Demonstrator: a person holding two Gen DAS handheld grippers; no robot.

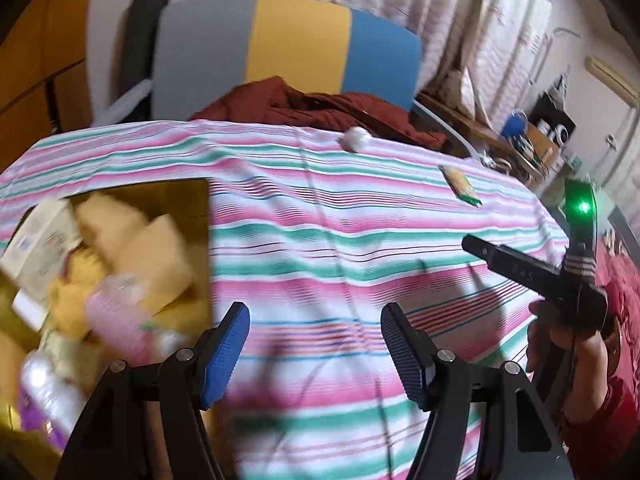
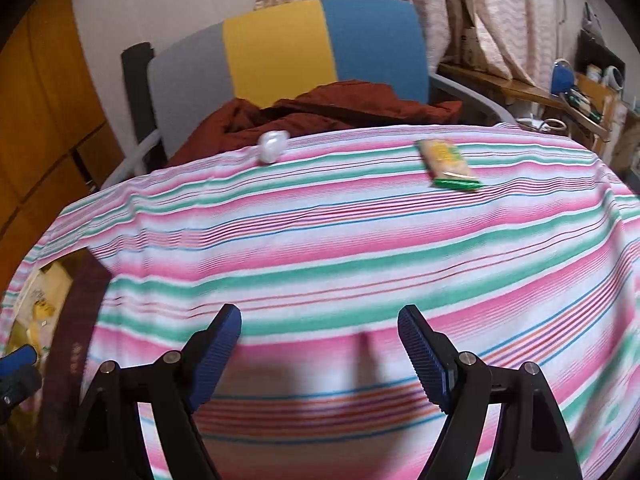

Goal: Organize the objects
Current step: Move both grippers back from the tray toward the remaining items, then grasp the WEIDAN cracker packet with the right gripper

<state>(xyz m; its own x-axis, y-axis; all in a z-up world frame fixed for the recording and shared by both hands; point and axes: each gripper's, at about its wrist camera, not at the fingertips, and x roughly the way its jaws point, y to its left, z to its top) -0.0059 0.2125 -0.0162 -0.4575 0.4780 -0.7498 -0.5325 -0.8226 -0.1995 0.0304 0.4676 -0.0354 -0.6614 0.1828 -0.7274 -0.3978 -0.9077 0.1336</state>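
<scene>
At the left edge of a table draped in a striped cloth [image 2: 320, 216], an open box [image 1: 200, 208] is seen packed with soft yellow packets, a pink item and a clear bottle, all blurred. The left gripper [image 1: 315, 354] is held just beside that box, its jaws set wide with nothing between them; a careless sweep here could catch the box wall or spill what has already been gathered. Further right, the right gripper [image 2: 320, 354] is likewise spread wide and empty above bare cloth, and the two tools are held close enough that a clash is judged possible. Two things remain out on the table, well apart from both grippers: a small white object [image 2: 272, 146], resting at the far edge beside a dark red garment [image 2: 320, 108] on the chair [image 2: 280, 48], and a green-ended snack packet [image 2: 448, 164] to its right. The white object could be nudged off the edge by a hasty reach; the flat packet could slide on the loose cloth, or cloth could be pinched with it.
</scene>
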